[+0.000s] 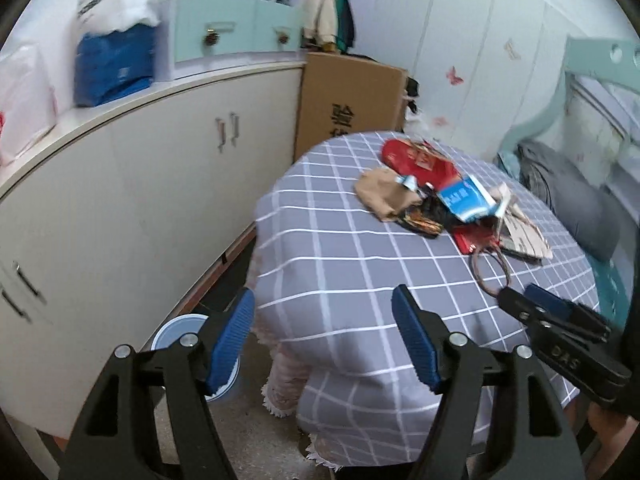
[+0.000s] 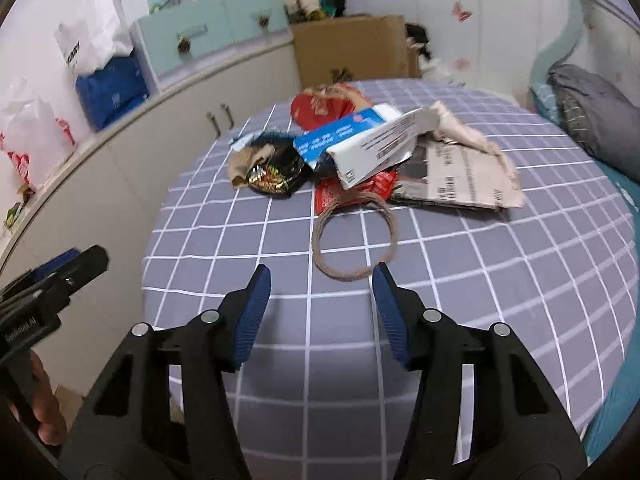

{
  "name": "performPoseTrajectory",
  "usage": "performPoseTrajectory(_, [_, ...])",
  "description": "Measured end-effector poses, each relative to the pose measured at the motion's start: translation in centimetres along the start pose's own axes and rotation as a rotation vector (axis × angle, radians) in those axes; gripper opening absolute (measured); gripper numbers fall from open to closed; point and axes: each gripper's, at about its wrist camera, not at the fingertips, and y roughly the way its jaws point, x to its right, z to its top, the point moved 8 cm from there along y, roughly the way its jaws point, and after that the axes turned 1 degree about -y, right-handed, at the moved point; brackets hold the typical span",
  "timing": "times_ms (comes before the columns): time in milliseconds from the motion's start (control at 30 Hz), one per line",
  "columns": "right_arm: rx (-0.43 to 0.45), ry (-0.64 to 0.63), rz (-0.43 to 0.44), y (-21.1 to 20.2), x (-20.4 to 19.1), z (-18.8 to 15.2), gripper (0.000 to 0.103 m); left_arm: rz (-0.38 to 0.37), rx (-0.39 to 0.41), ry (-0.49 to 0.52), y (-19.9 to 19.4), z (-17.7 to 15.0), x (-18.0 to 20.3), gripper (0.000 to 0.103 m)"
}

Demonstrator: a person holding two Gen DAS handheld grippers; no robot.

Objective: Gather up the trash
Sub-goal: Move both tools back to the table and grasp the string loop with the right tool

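Just short of a loose brown twine ring, the right gripper hangs with its ribbed blue pads spread wide and nothing between them, above a table draped in a grey cloth with a white grid. The left gripper is likewise agape and empty, poised over the cloth's near-left edge where the fabric falls toward a speckled floor; a pale blue round bin sits on the floor behind its left finger.

Beyond the twine ring the trash lies heaped mid-table: a crumpled red foil wrapper, a glossy black snack packet, a crushed blue-and-white carton, a torn white printed carton resting on top of it, a flattened grey printed paper bag, a wad of tan paper and a red pouch farthest back. The pieces overlap and touch; the twine ring touches the red wrapper's near edge.

Left of the table runs a cream cabinet with metal handles, its top carrying a blue plastic bag, white bags and a mint-green drawer box. A brown cardboard box stands at the table's far end against white panelled wardrobe doors. To the right, a grey checked pillow lies on a bed.
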Motion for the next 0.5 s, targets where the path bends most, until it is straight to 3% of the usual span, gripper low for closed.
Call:
performPoseTrajectory(67, [-0.014, -0.036, -0.015, 1.2, -0.1, 0.6, 0.052, -0.004, -0.008, 0.022, 0.8, 0.3, 1.2, 0.07])
performPoseTrajectory(233, [-0.096, -0.089, 0.009, 4.2, -0.8, 1.4, 0.038, -0.002, -0.037, 0.03, 2.1, 0.9, 1.4, 0.07])
performPoseTrajectory(333, [-0.115, -0.082, 0.025, 4.6, -0.7, 1.9, 0.024, 0.002, -0.041, 0.03, 2.6, 1.4, 1.3, 0.07])
performPoseTrajectory(367, [-0.12, -0.091, 0.03, 4.6, -0.6, 2.0, 0.01, -0.001, -0.04, 0.027, 2.8, 1.6, 1.4, 0.07])
performPoseTrajectory(400, [-0.116, -0.106, 0.022, 4.5, -0.5, 1.9, 0.005, 0.0, -0.041, 0.025, 2.9, 1.7, 1.4, 0.07])
performPoseTrajectory(500, [-0.098, -0.101, 0.035, 3.9, 0.1, 1.5, 0.004, -0.014, -0.028, 0.025, 2.9, 2.2, 1.5, 0.07])
